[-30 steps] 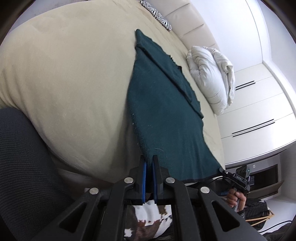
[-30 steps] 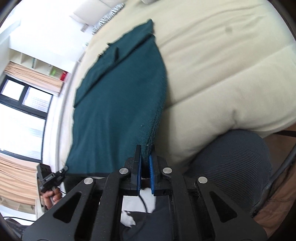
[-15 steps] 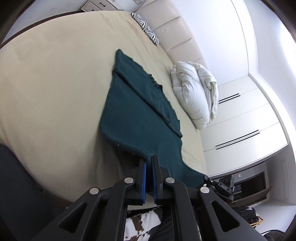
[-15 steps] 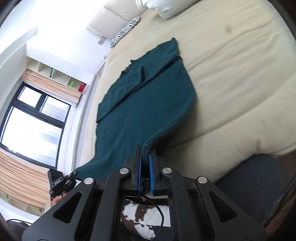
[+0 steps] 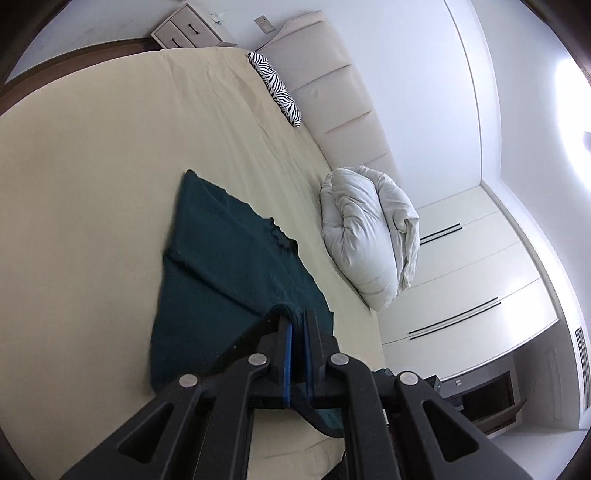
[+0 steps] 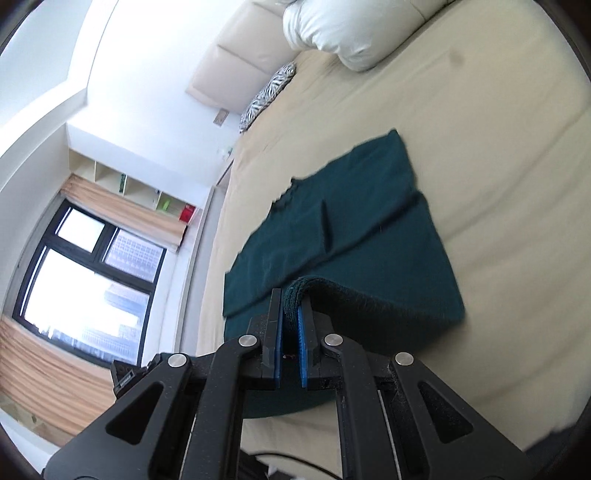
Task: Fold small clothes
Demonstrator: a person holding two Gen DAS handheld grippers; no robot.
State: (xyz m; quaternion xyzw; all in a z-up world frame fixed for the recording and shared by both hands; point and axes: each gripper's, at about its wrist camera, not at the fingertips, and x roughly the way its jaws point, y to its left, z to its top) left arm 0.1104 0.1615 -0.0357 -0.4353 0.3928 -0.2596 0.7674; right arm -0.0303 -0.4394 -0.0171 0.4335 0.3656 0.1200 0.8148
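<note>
Left gripper: jaws nearly together, blue pads pinching a bunched near edge of the dark green garment. Cloth fills the slot between the pads and rises just above the tips.

Right gripper: same picture, jaws narrow, clamped on a thick rolled fold of the garment. The held edge is lifted off the surface and arcs away to the right before dropping to the bedding.

Beyond both grippers the garment lies on the beige bed cover, far portion flat, near portion raised where the 2 grippers hold it. A narrower flap is laid over the main panel, making a diagonal seam line; a notched, neckline-like edge shows on its far side. Slight motion blur on the cloth edges.

Further out: crumpled white duvet near the garment's far side, not touching it. Zebra-print pillow at the head of the bed against the padded cream headboard. Nightstand with 2 drawers past the bed corner.

Far background, left view: white wardrobe doors with dark slot handles. Right view: black-framed window with tan blinds, open shelf cubbies above it.
</note>
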